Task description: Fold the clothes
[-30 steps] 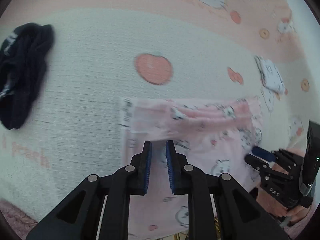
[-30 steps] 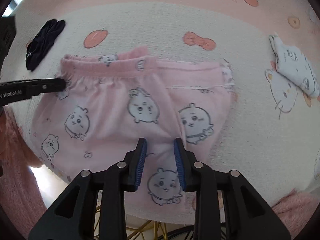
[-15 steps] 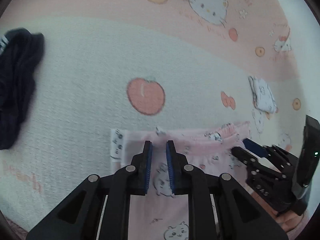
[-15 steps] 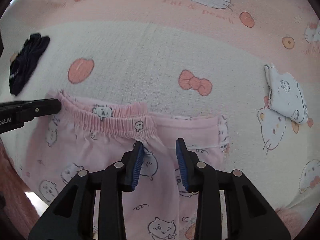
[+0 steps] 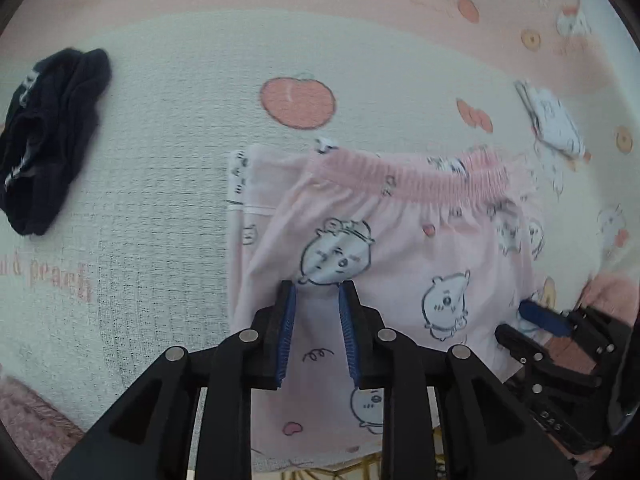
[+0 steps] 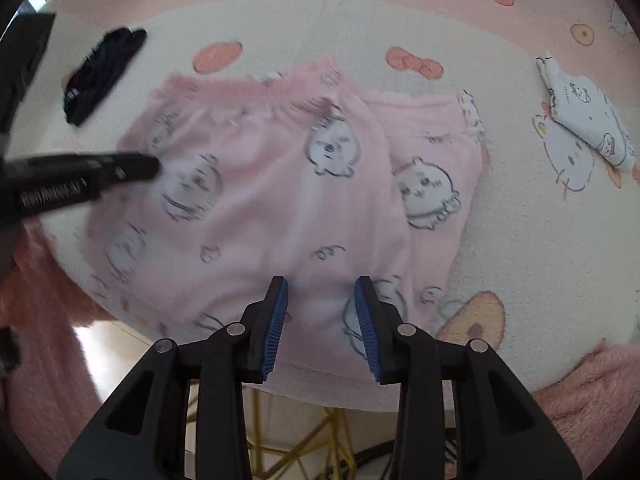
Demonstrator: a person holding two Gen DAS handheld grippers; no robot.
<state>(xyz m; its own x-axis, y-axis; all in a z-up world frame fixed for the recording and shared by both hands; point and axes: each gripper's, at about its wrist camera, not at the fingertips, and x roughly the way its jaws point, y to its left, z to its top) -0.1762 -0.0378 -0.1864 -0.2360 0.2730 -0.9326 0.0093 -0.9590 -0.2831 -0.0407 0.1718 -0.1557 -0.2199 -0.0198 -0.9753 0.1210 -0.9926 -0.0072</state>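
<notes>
Pink shorts (image 5: pixel 400 248) printed with cartoon animals lie folded flat on the patterned blanket (image 5: pixel 160 120), elastic waistband at the far side. My left gripper (image 5: pixel 318 286) hovers over their near left part. Its jaws are opening, and the cloth lies beneath them, not pinched. My right gripper (image 6: pixel 322 280) stands open over the near edge of the shorts (image 6: pixel 260 200), holding nothing. Each gripper shows in the other's view: the right gripper (image 5: pixel 520 326) at the shorts' right corner, the left gripper (image 6: pixel 148 168) side-on at their left side.
A crumpled dark garment (image 5: pixel 48 140) lies far left on the blanket, also seen as the dark garment (image 6: pixel 104 72). A folded white printed garment (image 6: pixel 588 116) sits at the right. Pink fluffy fabric (image 6: pixel 592 380) hangs at the near edge, with a gold frame (image 6: pixel 296 440) below.
Both grippers reached toward the far side, then drew back toward the near edge, so the shorts now fill more of each view. The left jaws have widened; the right jaws widened slightly.
</notes>
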